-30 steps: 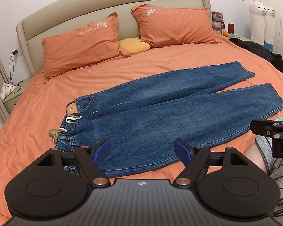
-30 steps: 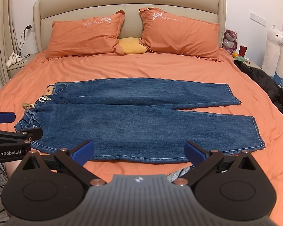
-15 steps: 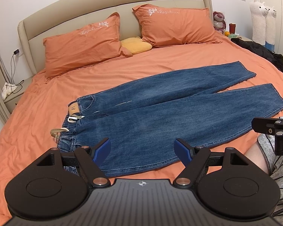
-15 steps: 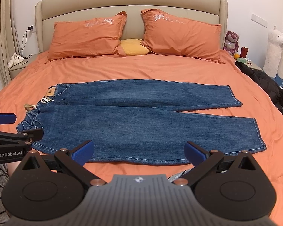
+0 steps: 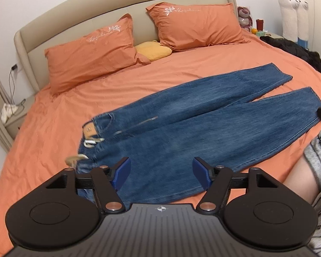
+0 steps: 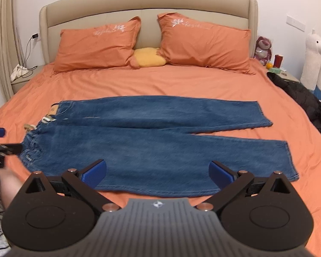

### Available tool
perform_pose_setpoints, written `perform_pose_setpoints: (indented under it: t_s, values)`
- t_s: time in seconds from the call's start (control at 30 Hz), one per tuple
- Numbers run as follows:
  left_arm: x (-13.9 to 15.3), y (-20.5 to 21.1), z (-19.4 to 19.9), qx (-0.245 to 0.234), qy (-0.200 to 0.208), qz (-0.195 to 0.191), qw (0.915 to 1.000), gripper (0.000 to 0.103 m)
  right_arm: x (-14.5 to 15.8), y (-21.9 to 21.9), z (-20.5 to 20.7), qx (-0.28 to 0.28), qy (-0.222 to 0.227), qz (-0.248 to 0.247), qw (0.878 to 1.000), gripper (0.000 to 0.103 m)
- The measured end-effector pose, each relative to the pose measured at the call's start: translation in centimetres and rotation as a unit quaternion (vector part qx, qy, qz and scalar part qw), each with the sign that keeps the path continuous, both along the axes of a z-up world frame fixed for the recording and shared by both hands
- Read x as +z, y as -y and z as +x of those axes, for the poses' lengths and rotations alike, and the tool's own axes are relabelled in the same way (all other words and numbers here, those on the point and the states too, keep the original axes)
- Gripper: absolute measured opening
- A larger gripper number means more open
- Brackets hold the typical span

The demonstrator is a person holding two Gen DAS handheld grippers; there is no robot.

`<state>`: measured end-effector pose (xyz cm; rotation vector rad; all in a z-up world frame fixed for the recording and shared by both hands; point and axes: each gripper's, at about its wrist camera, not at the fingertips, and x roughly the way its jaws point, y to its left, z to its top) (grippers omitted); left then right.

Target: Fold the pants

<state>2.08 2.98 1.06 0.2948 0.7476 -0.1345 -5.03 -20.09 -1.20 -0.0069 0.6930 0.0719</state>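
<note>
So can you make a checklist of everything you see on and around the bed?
Surface: orange bed sheet, lightly wrinkled.
Job's things: blue jeans laid flat, unfolded, legs slightly apart, waistband on the left.
Clutter: black garment at the bed's right edge; two orange pillows, yellow cushion.
Grippers: left gripper open, jaws just narrowed slightly, gripping nothing; right gripper open, gripping nothing.
Cables: charger cable by the headboard.
Surroundings: nightstands, plush toys.

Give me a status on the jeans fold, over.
Left gripper open, jaws just closing a little, nothing between them. Right gripper open, empty. Jeans flat on the bed, unfolded, legs spread. Nothing on them.
</note>
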Motion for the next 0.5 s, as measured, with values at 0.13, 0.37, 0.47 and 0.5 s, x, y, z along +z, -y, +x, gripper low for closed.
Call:
perform_pose_setpoints:
  t_s: [0.13,0.37,0.47,0.5]
  values:
    - [1.2,-2.3,1.9,-0.03,-0.008,0.022,0.9993,0.071,0.0,3.8,1.7,-0.011,0.006,-0.001,1.0,0.096]
    - [1.6,-6.5,5.7,-0.063,-0.043,0.103,0.9918,0.051,0.4,10.5,5.7,-0.057,-0.009,-0.054,0.997,0.065]
    - [0.0,-8.2,7.4,-0.099,-0.075,0.138,0.9826,0.041,0.2,12.9,7.6,-0.056,-0.015,-0.1,0.993,0.048]
    - [-0.7,-8.6,7.9,-0.114,-0.088,0.144,0.9791,0.041,0.0,13.5,8.2,-0.051,-0.014,-0.113,0.992,0.047]
